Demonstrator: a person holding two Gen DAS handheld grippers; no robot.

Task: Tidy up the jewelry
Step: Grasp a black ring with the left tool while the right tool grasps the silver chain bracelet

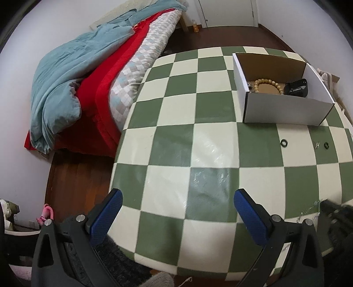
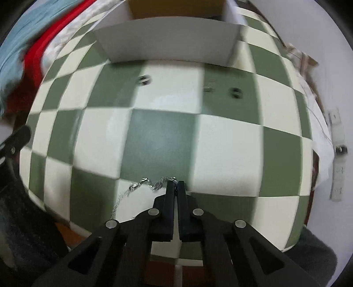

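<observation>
A white cardboard box [image 1: 286,110] stands at the far right of the checkered table; it holds a wooden bead bracelet [image 1: 268,85] and a black object [image 1: 295,88]. The box also shows in the right wrist view [image 2: 167,44]. On the table lie two dark rings [image 1: 284,143] [image 1: 326,145] and a small silver piece [image 1: 317,145]. My right gripper [image 2: 175,184] is shut on a silver chain [image 2: 141,185], which trails left over the table near its front edge. My left gripper [image 1: 177,199] is open and empty above the table's near left part.
The table has a green and cream checkered cover [image 1: 176,132]. A bed with teal, red and patterned bedding [image 1: 88,77] stands to the left. Wooden floor [image 1: 72,176] lies between them. A door [image 1: 227,13] is at the back.
</observation>
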